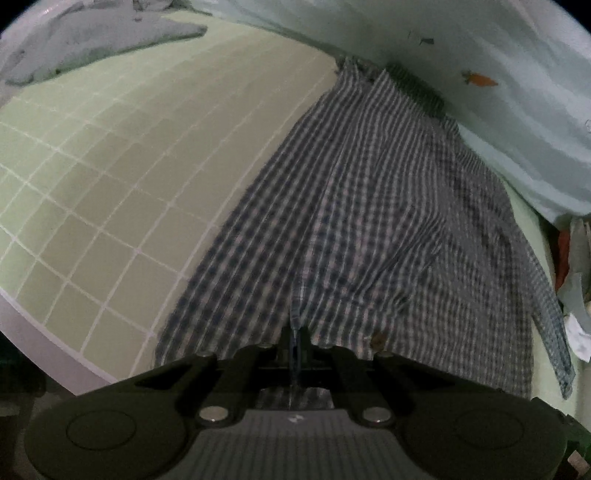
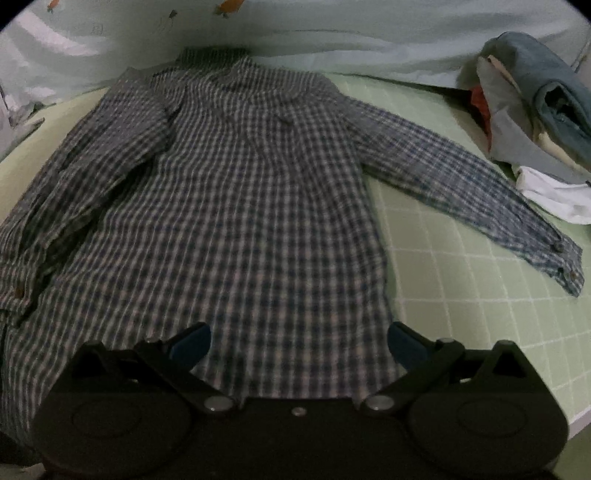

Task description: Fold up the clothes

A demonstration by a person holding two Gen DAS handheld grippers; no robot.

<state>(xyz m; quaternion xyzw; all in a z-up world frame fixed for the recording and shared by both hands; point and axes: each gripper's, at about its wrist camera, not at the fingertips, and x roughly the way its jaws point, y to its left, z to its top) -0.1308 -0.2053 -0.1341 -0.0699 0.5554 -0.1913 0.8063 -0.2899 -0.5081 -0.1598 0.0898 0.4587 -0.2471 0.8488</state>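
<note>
Left gripper (image 1: 295, 343) has its jaws pinched together on a thin edge of the checked shirt (image 1: 369, 221), fabric caught right btwn the tips and pulled up into a ridge that runs away from the grip. From there the shirt fans out across the middle & right of the left wrist view, partly lifted and folded over itself, w/ a small brown button (image 1: 377, 339) just beside the gripper. Left of the cloth lies bare pale-green gridded mat (image 1: 110, 177); a grey garment (image 1: 92, 40) sits at its far left corner, well apart from the shirt. Pale sheet w/ orange carrot prints (image 1: 498, 55) rises behind the collar end.

Right gripper (image 2: 299, 343) hangs w/ jaws wide apart, blue pads (image 2: 192, 341) either side of the shirt's hem, nothing clamped; can't tell if the tips touch the cloth. Shirt (image 2: 240, 184) lies on the mat (image 2: 461, 277) w/ collar at the far end against the sheet (image 2: 332, 33). Its sleeve (image 2: 480, 192) on the view's right stretches out flat across the mat, cuff pointing toward the near right. On the view's left side the shirt is bunched & folded inward. Pile of folded clothes (image 2: 535, 110) (blue, grey, cream, red, white) sits at far right, near the sleeve but not touching it as far as visible.
</note>
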